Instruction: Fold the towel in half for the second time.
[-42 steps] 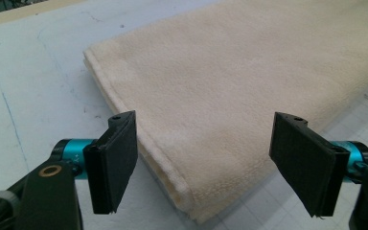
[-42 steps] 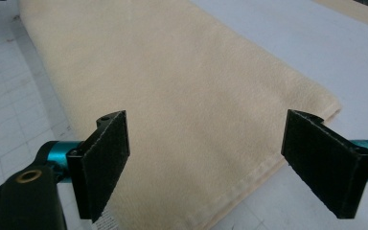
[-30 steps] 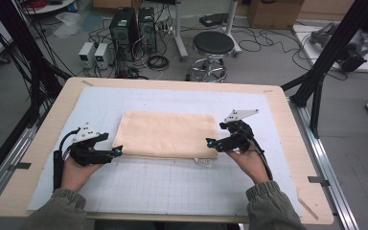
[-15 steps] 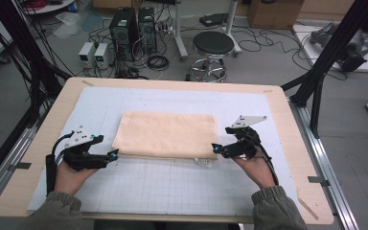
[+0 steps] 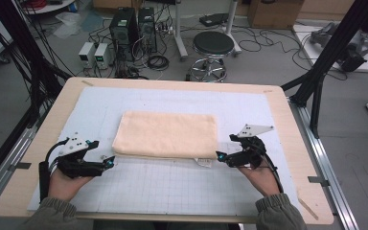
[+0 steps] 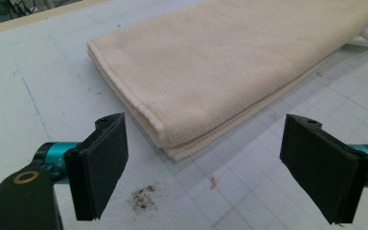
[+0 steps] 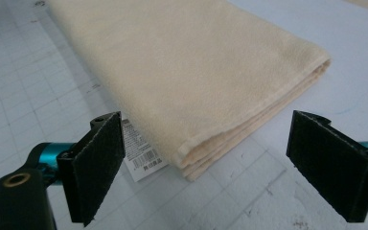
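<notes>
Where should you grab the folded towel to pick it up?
Probably by its two near corners. The towel lies flat and folded in layers, and the stacked edges show at those corners, so jaws can slide around them from the person's side. The left hand-held gripper and right hand-held gripper already sit open, one facing each corner, not touching.

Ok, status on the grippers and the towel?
Left gripper open, jaws just widened, off towel's corner. Right gripper open, off opposite corner. Folded towel flat on mat. Nothing in the way.
</notes>
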